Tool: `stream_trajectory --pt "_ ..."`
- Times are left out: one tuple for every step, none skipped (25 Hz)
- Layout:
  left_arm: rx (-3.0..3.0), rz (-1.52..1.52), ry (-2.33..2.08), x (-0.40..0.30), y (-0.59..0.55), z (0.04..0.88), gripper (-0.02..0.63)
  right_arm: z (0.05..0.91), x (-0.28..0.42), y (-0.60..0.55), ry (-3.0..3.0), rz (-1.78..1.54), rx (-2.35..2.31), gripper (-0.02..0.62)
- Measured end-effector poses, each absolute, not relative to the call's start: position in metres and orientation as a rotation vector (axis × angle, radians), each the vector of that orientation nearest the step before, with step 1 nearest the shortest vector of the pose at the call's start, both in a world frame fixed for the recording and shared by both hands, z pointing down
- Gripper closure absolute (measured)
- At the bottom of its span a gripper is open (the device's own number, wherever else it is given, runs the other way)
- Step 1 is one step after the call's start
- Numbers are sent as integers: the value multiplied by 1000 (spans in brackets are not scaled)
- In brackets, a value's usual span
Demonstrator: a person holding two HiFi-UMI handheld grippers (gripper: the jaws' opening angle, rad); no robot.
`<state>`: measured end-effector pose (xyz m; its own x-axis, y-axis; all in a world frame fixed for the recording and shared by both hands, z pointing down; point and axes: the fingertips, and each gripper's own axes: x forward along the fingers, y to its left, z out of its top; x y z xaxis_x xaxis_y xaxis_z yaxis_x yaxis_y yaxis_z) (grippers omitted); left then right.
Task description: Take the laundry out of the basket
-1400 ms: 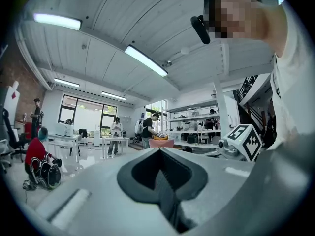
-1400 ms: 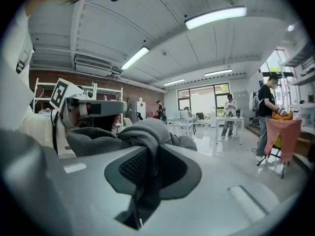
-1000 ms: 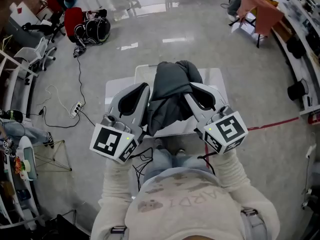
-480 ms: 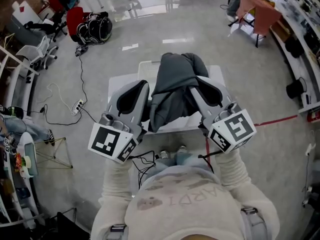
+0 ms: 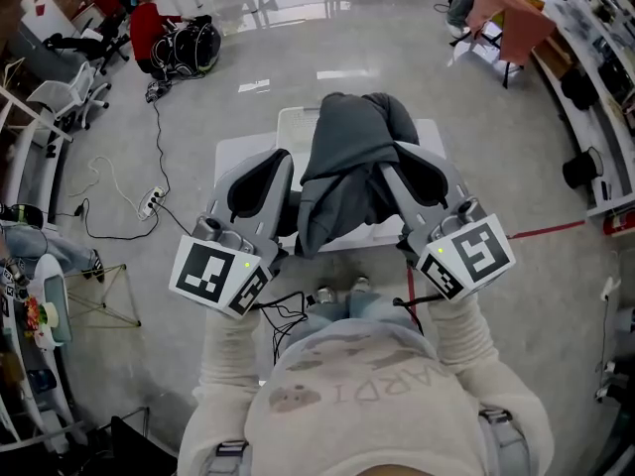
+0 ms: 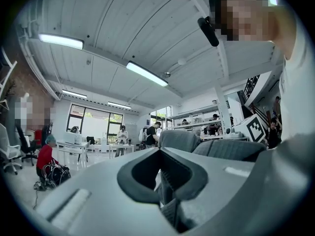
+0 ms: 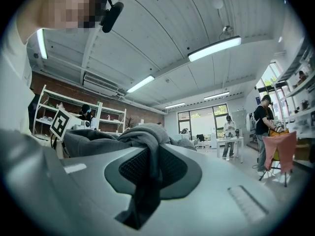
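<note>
In the head view a dark grey garment hangs bunched between my two grippers, above a white table. My left gripper is shut on the garment's left edge, and a fold of grey cloth is pinched deep between its jaws. My right gripper is shut on the right side; the cloth drapes over its tips and runs down between the pads. Behind the garment, the rim of a white basket shows at the table's far edge. What lies inside the basket is hidden.
The person's knees and shoes are at the table's near edge. On the floor lie a power strip with cables at left and a red tape line at right. Bags and chairs stand far left, a pink-draped stand far right.
Both grippers have risen and moved a little further out over the table, carrying the grey garment with them. The grip on either side looks the same.
</note>
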<state>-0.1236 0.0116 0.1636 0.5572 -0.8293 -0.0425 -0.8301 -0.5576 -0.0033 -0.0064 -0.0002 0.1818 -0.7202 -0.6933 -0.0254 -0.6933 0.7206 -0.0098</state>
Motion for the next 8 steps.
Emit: stream_trajectory --pt "-2756 57 1462 -122 13 162 606 180 -5 1 2887 1 -1165 517" --pt "-2758 57 1458 -119 13 161 606 178 -4 1 2886 2 -1165 517" --pt "-2759 59 1456 -117 13 159 606 176 -3 1 2885 4 -1165 517" --pt "-2759 61 1454 -117 14 157 606 174 -2 2 2885 6 -1165 517" --pt "-2760 64 1453 -117 14 156 606 172 -2 2 2884 10 -1164 517" --pt "-2759 67 1452 -117 14 155 606 171 -3 3 2883 14 -1164 517" --pt "-2759 71 1452 -118 15 154 606 170 -4 4 2883 18 -1163 517" --pt "-2758 74 1452 -119 16 154 606 169 -5 5 2882 22 -1163 517"
